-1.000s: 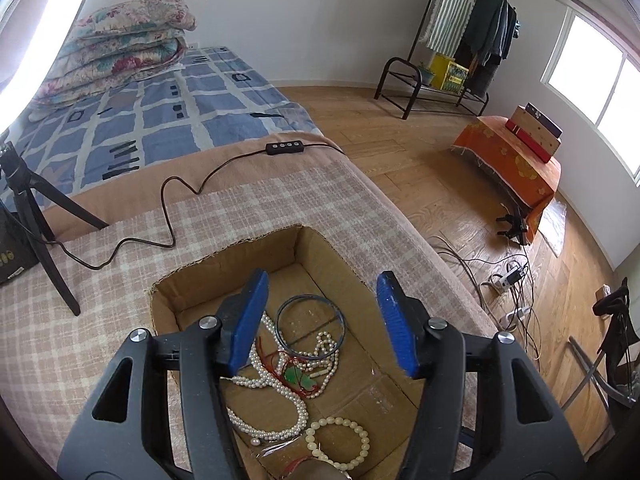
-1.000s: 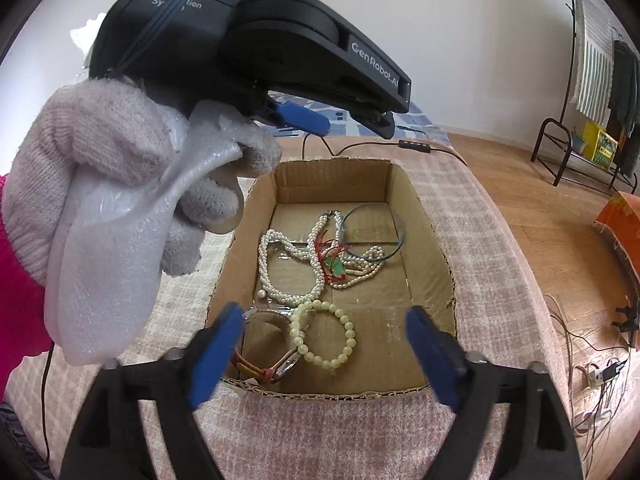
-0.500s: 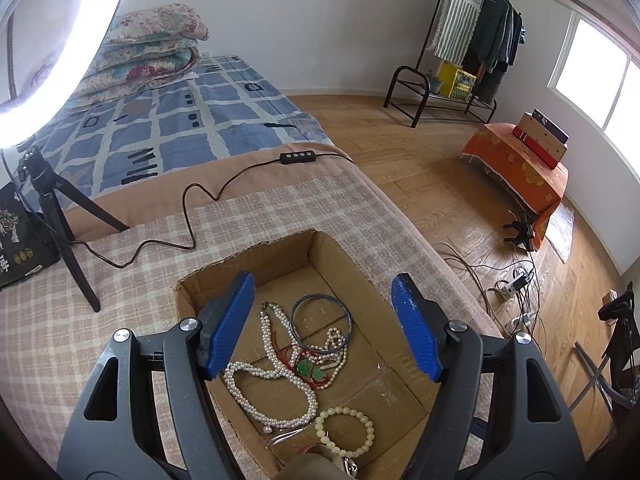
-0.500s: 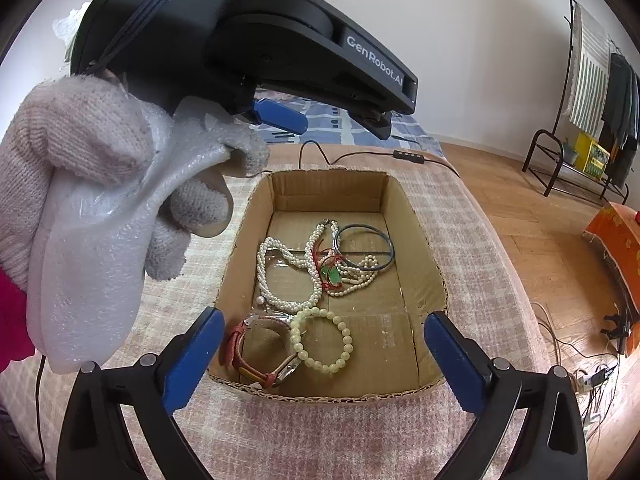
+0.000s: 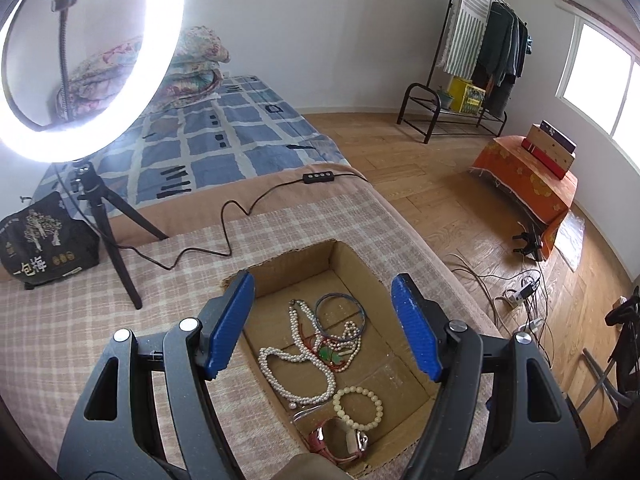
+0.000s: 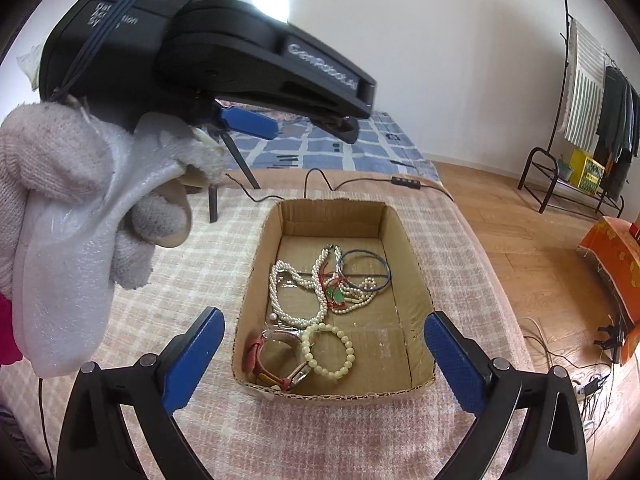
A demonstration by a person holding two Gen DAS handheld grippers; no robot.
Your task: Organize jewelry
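Matt corrugated cardboard box (image 6: 416, 280) holds glossy pearl strands (image 6: 298, 300), resting on woven checked cloth (image 6: 192, 280).

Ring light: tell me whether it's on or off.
On. The ring light glows bright white around its whole circle on the tripod.

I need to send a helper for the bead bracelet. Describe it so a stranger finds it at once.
Find the open cardboard box on the checked bedcover. The bead bracelet lies flat at the box's end nearest the grippers, beside a red-strapped watch. It is a small closed ring of large cream beads, unlike the long strands of tiny white pearls and the thin dark bangle.
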